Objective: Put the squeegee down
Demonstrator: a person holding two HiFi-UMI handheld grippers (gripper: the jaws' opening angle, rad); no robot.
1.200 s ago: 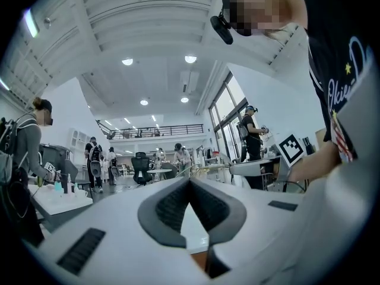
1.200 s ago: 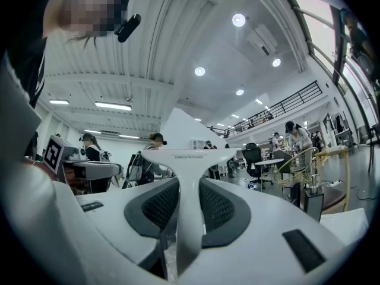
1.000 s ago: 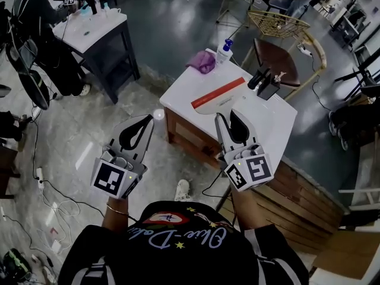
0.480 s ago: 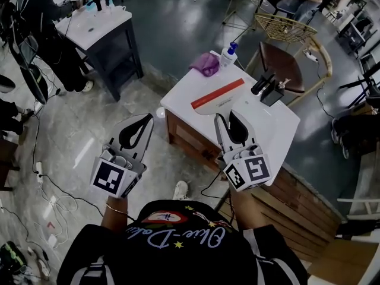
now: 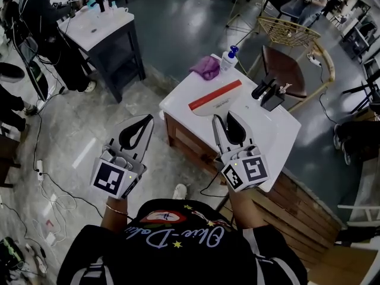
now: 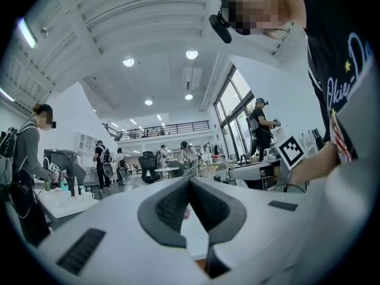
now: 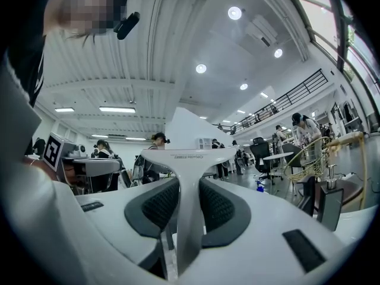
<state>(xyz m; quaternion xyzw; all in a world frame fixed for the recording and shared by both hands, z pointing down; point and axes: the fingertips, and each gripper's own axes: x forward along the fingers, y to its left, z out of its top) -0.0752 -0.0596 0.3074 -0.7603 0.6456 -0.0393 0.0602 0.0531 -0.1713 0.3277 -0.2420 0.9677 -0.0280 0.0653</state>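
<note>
The squeegee (image 5: 215,96) has a white body and an orange-red blade strip, and hangs above the white basin counter (image 5: 184,88). My right gripper (image 5: 227,117) is shut on its white handle (image 7: 189,218). In the right gripper view the T-shaped head (image 7: 187,155) stands upright just past the dark pads (image 7: 160,205). My left gripper (image 5: 147,119) hovers over the floor, left of the counter. It holds nothing, and its pads (image 6: 172,203) meet at the tips.
A purple cloth (image 5: 205,66) and a spray bottle (image 5: 226,57) sit at the counter's far corner, and a black tap (image 5: 264,88) at its right. A wicker chair (image 5: 285,58) stands behind. Another white-topped table (image 5: 101,25) with a person is at far left. Cables lie on the floor (image 5: 53,200).
The right gripper has drifted slightly left with the squeegee still in it. The left gripper has kept its place.
</note>
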